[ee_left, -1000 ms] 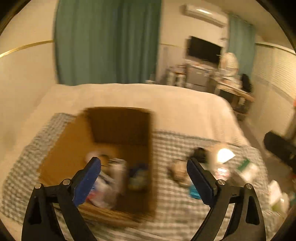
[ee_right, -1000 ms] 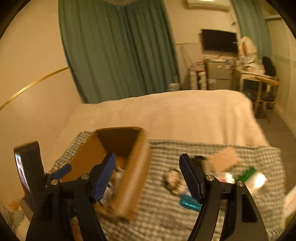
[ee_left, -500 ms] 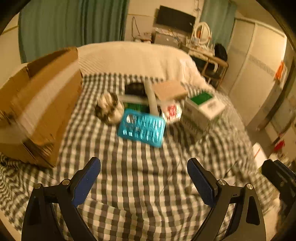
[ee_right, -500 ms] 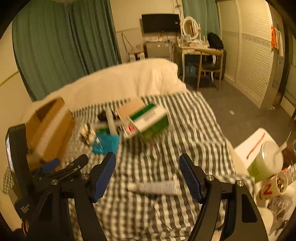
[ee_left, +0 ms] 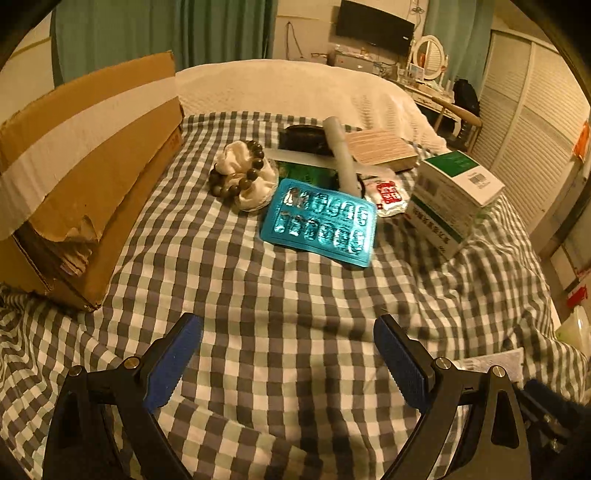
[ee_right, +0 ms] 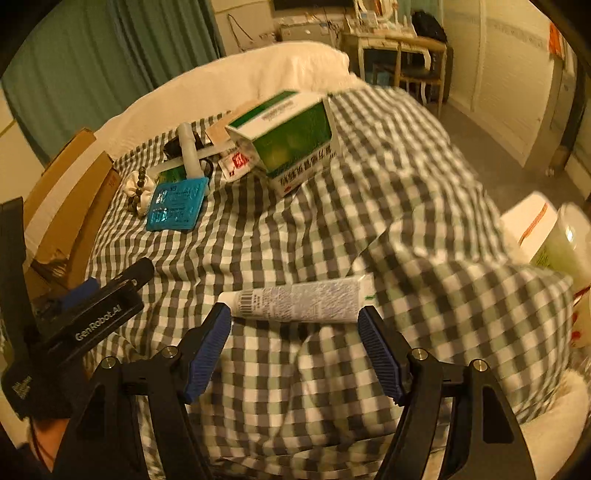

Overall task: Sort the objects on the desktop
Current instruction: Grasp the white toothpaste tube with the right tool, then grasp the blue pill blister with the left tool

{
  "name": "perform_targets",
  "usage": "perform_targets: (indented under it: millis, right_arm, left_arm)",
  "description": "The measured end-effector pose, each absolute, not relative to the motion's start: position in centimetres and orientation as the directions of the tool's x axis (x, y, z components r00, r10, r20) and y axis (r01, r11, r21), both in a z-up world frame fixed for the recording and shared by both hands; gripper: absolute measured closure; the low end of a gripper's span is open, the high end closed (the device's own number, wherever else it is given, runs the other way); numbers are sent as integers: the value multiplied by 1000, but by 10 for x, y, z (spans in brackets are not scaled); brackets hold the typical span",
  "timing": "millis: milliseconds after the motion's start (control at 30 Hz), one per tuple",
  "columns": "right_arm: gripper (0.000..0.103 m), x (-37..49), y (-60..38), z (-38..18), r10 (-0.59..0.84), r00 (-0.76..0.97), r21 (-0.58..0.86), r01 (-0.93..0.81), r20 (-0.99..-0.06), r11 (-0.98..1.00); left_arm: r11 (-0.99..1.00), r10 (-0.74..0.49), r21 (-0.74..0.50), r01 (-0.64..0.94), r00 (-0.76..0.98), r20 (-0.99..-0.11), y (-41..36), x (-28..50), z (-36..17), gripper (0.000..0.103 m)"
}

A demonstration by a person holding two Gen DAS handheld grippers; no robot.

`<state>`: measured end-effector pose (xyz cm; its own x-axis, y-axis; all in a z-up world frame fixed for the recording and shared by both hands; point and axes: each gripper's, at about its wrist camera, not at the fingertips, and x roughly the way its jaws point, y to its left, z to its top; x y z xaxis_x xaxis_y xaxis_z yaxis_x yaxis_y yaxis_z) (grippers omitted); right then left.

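1. The right gripper [ee_right: 294,334], jaws spread and empty, hovers just before the white tube [ee_right: 295,301]; lower it squarely, then pinch mid-body.
2. The left gripper [ee_left: 288,345] is also spread, empty.
3. Beyond the tube lie the blister pack [ee_right: 176,208] and the cardboard box [ee_right: 66,206].

We see a bedroom under warm, yellowish light. Teal curtains [ee_left: 162,33] hang along the far wall, and a dark television [ee_left: 375,23] is mounted beside them above a cluttered low unit. A round white mirror [ee_left: 428,57] stands on a desk [ee_right: 399,40], with a wooden chair [ee_right: 421,79] pushed in under it. Louvred white closet doors [ee_left: 532,122] line the right side. The floor [ee_right: 491,144] looks to us like grey carpet, though blur leaves that uncertain.
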<state>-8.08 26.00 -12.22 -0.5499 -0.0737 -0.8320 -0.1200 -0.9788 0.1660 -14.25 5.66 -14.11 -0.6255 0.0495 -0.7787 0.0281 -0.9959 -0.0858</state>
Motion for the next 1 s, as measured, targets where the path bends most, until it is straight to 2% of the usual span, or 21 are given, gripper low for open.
perform_targets:
  millis: [267,333,367,467,500,533,600,633,867,1000]
  right_arm:
    - [32,-101,263,-146,-158,-496,289,-198,-854,-937]
    - [32,-120,278,-161,-169,-481,325,-261,-860,-909]
    - [35,-120,278,-161,-169,-481,325,-261,-860,-909]
    - [55,-137,284,-168,-187,-497,358,-275,-847,-892]
    - [62,-142,281,-169,-171,-498,339,-269,-850,-901]
    - [65,-145,278,-168,-157,-502,322,-261,-851,-910]
    - [82,-147,270,-163,-140,-529,298,-227,-837,-927]
    - [85,-144,259,-148,-98,-572,240,-178,-814,-954]
    - [85,-167,246,-98,-117,-689,194,-36,-716,-980]
    - [85,-195,250,-83,-91,-769,172,-25,-633,-985]
  left_arm:
    - [-991,39,-110,77,-619,-785,39,-154,-151,6]
    - [-990,36,-113,86,-618,-786,35,-156,-153,6]
    - [-989,34,-114,91,-616,-787,33,-157,-153,6]
    - [-988,36,-121,98,-613,-789,30,-161,-155,6]
    - [-988,37,-123,99,-612,-790,29,-163,-156,6]
    - [-987,38,-125,100,-612,-790,28,-165,-156,6]
    - [-986,44,-134,102,-615,-787,26,-168,-155,6]
    - [-985,45,-138,103,-618,-785,25,-170,-155,6]
    - [-982,79,-169,89,-618,-782,35,-194,-149,6]
    - [-990,79,-136,46,-614,-785,55,-208,-153,6]
